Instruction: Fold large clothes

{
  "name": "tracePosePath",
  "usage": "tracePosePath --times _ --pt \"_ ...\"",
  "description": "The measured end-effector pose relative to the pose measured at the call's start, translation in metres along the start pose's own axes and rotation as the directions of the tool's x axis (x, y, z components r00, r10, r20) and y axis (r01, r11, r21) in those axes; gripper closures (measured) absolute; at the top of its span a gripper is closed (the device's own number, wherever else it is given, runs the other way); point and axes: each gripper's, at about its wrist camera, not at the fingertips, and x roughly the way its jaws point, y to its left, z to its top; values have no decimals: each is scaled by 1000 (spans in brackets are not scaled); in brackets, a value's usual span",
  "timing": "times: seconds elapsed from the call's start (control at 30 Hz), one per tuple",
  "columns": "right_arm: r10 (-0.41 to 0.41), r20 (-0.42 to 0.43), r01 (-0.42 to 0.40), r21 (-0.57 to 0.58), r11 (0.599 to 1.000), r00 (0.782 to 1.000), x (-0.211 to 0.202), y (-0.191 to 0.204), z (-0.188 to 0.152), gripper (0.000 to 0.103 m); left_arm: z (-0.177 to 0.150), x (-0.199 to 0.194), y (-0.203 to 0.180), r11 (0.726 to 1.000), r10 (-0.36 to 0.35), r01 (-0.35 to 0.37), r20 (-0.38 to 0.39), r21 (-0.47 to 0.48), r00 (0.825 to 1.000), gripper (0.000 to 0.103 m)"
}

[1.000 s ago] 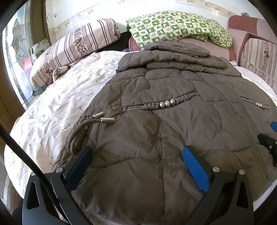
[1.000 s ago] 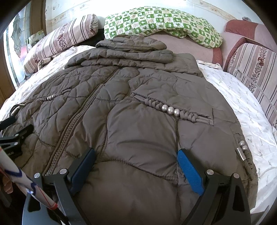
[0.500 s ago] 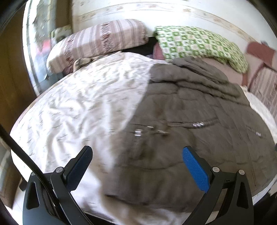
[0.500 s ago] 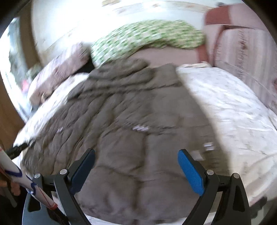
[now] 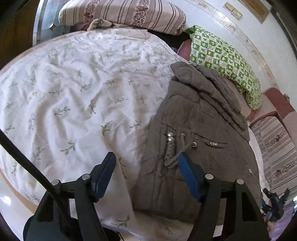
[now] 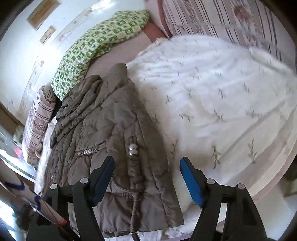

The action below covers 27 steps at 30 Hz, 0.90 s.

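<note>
— Under the left gripper [image 5: 146,174], what lies there?

— Its fingers straddle the edge of the brown quilted coat [image 5: 200,129]. The left pad hangs over the white leaf-print bedsheet [image 5: 74,89], and the blue right pad [image 5: 187,176] sits above the coat, just beside a braided cord with silver beads [image 5: 170,138]. The jaws have just been closing, yet they stand apart; whether either pad touches the cloth I cannot tell.

— And the coat, where does it run from there?

— Ahead and to the right of that gripper, lengthwise up the bed, with its bunched hood end near the green checked pillow [image 5: 222,55]. A striped pillow [image 5: 126,13] lies far ahead, beyond the sheet.

— What about the right gripper [image 6: 146,176]?

— It mirrors the other. Its left pad hangs above the coat [image 6: 104,118], close to another beaded braid [image 6: 133,148]; its blue right pad [image 6: 189,178] is over the sheet [image 6: 213,89]. The coat's side edge runs between the fingers. These jaws have also just been closing and still show a gap, with nothing clearly clamped.

— Anything else near it?

— The green pillow [image 6: 96,46] sits ahead and left, past the coat's hood end, and a striped cushion [image 6: 232,16] rises ahead and right. That view is blurred toward the right side.
</note>
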Motion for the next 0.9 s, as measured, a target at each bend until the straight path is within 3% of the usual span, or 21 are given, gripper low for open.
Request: tracePosePath --times 0.27,0.4,0.6,0.77,0.9 --pt "57 -35 -55 49 997 998 9 -7 1 25 -22 16 -17 999 -28 32 -86 43 996 34" --pt "105 -78 -103 31 994 991 14 3 -9 30 -36 13 -37 990 7 4 -74 140 997 34" --pt "164 -113 -160 42 986 980 8 11 -32 34 -50 6 -31 995 -30 38 -84 93 996 34" --pt "220 -143 -221 6 975 965 11 27 -50 41 -60 5 -47 987 -74 84 -77 135 994 34" --pt "224 -92 -221 49 974 970 13 24 -44 47 -59 10 -53 989 -29 33 -29 144 999 34"
